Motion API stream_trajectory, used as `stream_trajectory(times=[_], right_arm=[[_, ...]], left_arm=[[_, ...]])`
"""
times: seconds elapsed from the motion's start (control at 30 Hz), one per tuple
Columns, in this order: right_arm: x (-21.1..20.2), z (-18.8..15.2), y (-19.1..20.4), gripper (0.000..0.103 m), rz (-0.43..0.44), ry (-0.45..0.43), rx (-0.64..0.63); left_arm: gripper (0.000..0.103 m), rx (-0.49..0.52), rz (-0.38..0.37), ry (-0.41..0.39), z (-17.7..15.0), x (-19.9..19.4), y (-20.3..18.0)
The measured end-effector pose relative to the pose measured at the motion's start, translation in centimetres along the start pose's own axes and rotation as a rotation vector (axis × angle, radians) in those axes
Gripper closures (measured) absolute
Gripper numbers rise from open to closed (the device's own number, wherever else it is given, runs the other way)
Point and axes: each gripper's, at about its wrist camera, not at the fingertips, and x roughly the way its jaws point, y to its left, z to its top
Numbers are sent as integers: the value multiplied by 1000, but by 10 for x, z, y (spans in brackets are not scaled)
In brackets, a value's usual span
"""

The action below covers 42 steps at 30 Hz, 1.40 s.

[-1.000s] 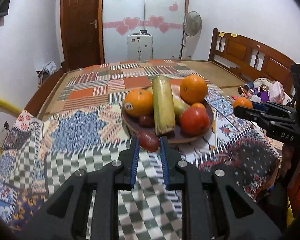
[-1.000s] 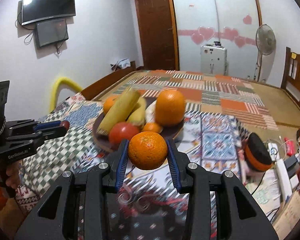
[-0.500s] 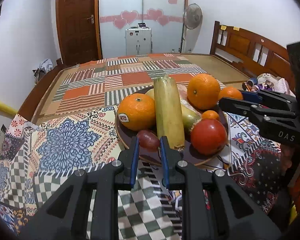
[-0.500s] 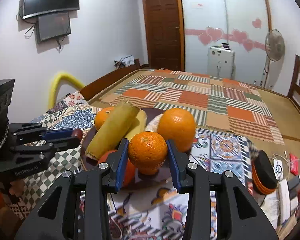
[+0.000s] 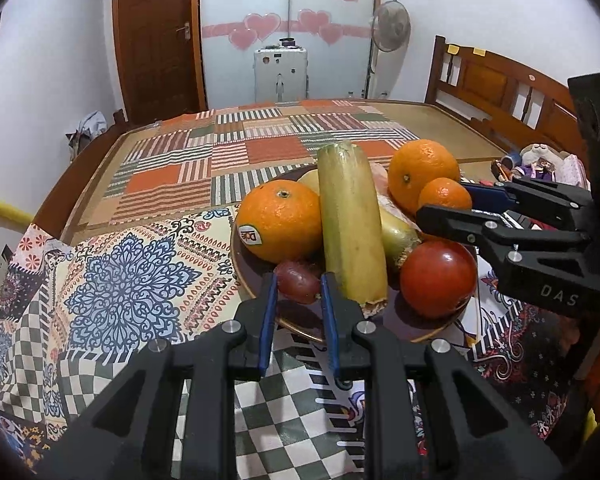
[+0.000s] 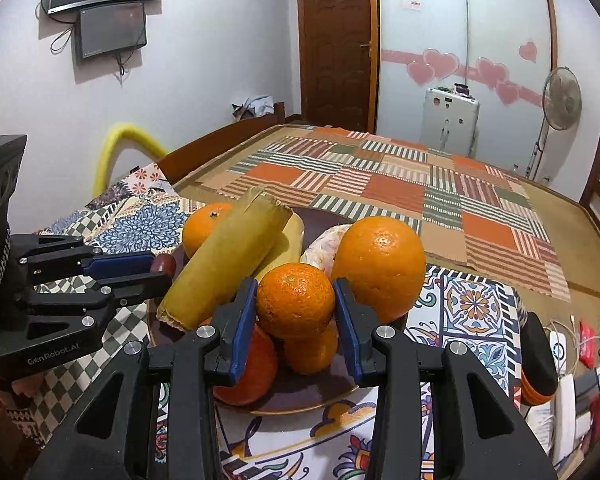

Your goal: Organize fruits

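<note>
A brown plate (image 5: 256, 276) on the patterned cloth holds two big oranges (image 5: 280, 226), a long yellow-green stalk (image 5: 352, 224), a red tomato (image 5: 438, 278) and more fruit. My left gripper (image 5: 296, 292) is shut on a small dark red fruit (image 5: 298, 282) over the plate's near rim. My right gripper (image 6: 296, 300) is shut on a small orange (image 6: 296, 300) and holds it above the plate, over another small orange (image 6: 312, 350) and beside the large orange (image 6: 378, 268). The plate's rim (image 6: 300, 408) shows below it.
The left gripper's body (image 6: 60, 304) sits at the left of the right wrist view. The right gripper's body (image 5: 540, 240) sits at the right of the left wrist view. A black and orange object (image 6: 538, 360) and small clutter lie right of the plate. A yellow chair back (image 6: 120, 140) stands at the left.
Both grippers moved forward with their fruit. The small red fruit went from the cloth in front of the plate to over its rim. The small orange went from before the plate to above the pile.
</note>
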Motion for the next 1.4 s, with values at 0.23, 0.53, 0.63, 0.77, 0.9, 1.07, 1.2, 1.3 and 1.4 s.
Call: stream_trajectory(times=[0.23,0.53,0.63,0.77,0.9,1.07,1.2,1.3,1.4], right_arm=[[-4,3,0,57,-12,-26,0],[-43,8,3,57,-26,-109,20],[-71,11,9,57,-45,-163,18],[-119,13,21,56,-67,-259,13],[-174,12,38,48,-80,-382,33],[-229,9,58,48,-93,-491,42],[-266,0,77,47,-112,-573,48],[-280,-6,88,41,-118,-602,56],[-285,-9,96,39,-125,-605,56]], left_arm=[[78,-15,-2,13,-1,4,4],[77,-29,17,-43,7,-30,4],[77,-27,37,-103,11,-63,-3],[77,-30,53,-210,12,-119,-17],[70,-17,81,-338,7,-179,-37],[64,-14,91,-471,0,-244,-58],[63,-21,96,-543,-12,-286,-70],[56,-28,96,-579,-23,-310,-76],[46,-37,105,-607,-33,-325,-77]])
